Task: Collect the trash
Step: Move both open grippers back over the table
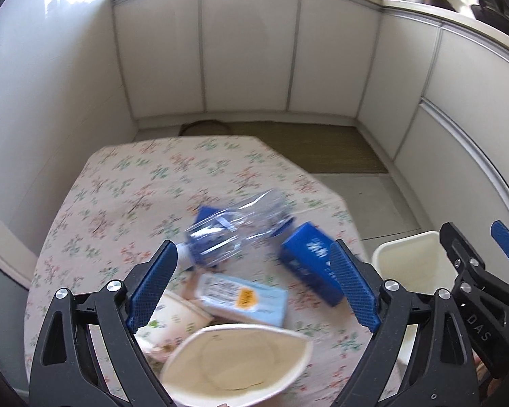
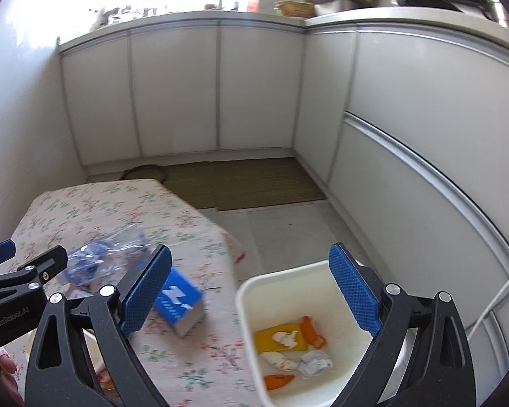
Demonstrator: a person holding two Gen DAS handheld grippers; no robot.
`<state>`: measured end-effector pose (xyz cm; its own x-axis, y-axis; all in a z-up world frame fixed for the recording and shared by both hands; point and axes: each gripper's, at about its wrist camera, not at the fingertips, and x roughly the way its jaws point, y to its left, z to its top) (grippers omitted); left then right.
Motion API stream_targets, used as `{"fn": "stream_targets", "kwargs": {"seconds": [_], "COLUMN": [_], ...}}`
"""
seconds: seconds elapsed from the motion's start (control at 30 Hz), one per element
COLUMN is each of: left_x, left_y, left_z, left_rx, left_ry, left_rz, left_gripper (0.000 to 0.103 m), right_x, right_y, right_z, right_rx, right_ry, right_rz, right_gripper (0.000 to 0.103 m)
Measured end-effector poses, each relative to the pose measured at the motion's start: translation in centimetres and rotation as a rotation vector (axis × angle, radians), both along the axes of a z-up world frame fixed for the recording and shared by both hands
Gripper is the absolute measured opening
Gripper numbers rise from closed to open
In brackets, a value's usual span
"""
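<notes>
White kitchen cabinets (image 1: 247,51) run along the far walls behind the table (image 1: 125,183), which wears a floral cloth. A woven floor mat (image 2: 247,183) lies between the table and those cabinets. Just beside the table's right edge, down on the floor, stands the white bin (image 2: 254,291); yellow, orange and white scraps (image 2: 288,342) lie at its bottom.

On the table, the trash sits clustered at the near end. A clear plastic bottle (image 1: 241,227) lies on its side, blurred, farthest in from the near edge. To its right, toward the bin side, lies a blue carton (image 1: 305,257). Nearer than the bottle rests a pale blue packet (image 1: 244,298) with an orange sticker, touching a crushed paper cup (image 1: 176,318) at its left. Nearest of all is a white paper bowl (image 1: 234,363), mouth open toward the camera.

The left gripper (image 1: 254,285) hangs above this cluster, jaws spread wide with nothing between them. The right gripper (image 2: 251,291) hangs over the table's edge and the bin, likewise spread and empty.
</notes>
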<state>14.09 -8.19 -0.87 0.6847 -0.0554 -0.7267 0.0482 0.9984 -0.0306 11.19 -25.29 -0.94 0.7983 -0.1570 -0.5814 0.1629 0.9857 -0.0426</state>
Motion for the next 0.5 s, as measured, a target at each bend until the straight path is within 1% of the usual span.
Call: {"fn": "stream_targets", "kwargs": {"seconds": [0.17, 0.3, 0.5], "left_x": [0.7, 1.2, 2.9], "left_y": [3.7, 5.9, 9.1], "left_z": [-1.6, -2.9, -5.7], "left_rx": [-0.011, -0.006, -0.032], "left_ry": [0.083, 0.151, 0.329], "left_rz": [0.04, 0.057, 0.08], "left_gripper": [0.089, 0.089, 0.089], "right_x": [1.0, 1.5, 2.2], "right_y": [2.5, 4.1, 5.9], "right_z": [-0.7, -1.2, -2.2], "right_rx": [0.011, 0.01, 0.009], "right_ry": [0.04, 0.07, 0.14], "right_rz": [0.063, 0.115, 0.196], "right_gripper": [0.091, 0.091, 0.091]}}
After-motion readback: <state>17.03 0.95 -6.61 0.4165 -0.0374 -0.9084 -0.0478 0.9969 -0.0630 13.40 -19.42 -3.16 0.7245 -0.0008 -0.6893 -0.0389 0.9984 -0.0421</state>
